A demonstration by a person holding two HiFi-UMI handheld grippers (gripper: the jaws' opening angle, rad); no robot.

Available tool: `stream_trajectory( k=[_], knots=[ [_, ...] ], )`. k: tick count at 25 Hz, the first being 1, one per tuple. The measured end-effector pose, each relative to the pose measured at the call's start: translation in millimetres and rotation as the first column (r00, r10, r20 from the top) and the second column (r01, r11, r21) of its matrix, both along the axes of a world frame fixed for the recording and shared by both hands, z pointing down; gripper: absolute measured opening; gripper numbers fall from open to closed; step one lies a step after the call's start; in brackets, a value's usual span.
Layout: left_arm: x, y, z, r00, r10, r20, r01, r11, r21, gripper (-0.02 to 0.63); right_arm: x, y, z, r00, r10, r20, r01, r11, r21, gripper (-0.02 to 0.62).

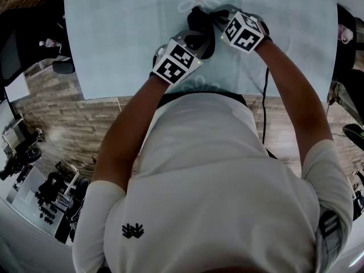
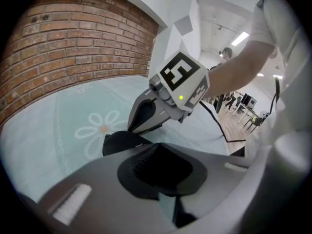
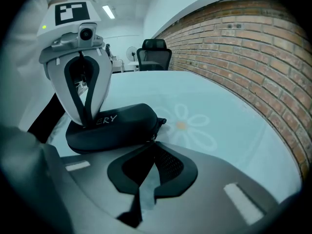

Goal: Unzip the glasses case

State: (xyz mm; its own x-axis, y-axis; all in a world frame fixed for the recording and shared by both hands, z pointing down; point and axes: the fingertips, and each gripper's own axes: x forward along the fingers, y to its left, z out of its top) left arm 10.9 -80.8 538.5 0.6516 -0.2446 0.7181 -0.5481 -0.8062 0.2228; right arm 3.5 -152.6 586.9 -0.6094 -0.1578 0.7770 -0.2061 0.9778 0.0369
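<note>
Grippers number two, both of smooth grey plastic: the left gripper [image 3: 87, 121] is clamped on the left end of the one glasses case [image 3: 119, 123]. That case is a matt black oblong shell with rounded ends, lying a little in from the tabletop's near edge on pale blue, daisy-printed cloth [image 1: 125, 33]. At its other end the right gripper [image 3: 153, 143] is clenched on the small metal zip pull [image 3: 152, 137].

- A brick wall [image 3: 243, 48] runs along the right side of the right gripper [image 3: 152, 145].
- A pale blue table [image 3: 234, 126] with a daisy print lies under it.
- An office chair [image 3: 156, 52] stands ahead, past the table.
- Strip lights [image 3: 108, 11] glow high ahead on a white ceiling.
- A wood-plank floor [image 1: 68, 124] shows behind it, past the table's edge.
</note>
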Motion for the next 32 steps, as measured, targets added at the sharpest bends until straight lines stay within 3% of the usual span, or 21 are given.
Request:
stream_trajectory(
  k=[10, 22, 26, 32],
  knots=[
    [1, -2, -1, 1.000, 0.009, -0.020, -0.009, 1.000, -0.024, 0.051, -8, -11, 2, 0.988, -0.149, -0.044, 0.151, 0.988, 0.024, 0.003],
    [0, -2, 1, 1.000, 0.025, -0.009, -0.026, 0.999, -0.036, 0.051, -19, -20, 5, 0.968, -0.241, -0.074, 0.245, 0.968, 0.044, 0.011],
    [1, -2, 1, 1.000, 0.011, -0.001, -0.012, 0.999, -0.044, 0.051, -18, -21, 6, 0.974, -0.220, -0.057, 0.223, 0.974, 0.046, 0.023],
    [1, -4, 0, 0.999, -0.051, 0.013, 0.051, 0.998, -0.039, 0.051, 0, -30, 6, 0.993, -0.103, -0.055, 0.107, 0.991, 0.078, 0.028]
  ],
)
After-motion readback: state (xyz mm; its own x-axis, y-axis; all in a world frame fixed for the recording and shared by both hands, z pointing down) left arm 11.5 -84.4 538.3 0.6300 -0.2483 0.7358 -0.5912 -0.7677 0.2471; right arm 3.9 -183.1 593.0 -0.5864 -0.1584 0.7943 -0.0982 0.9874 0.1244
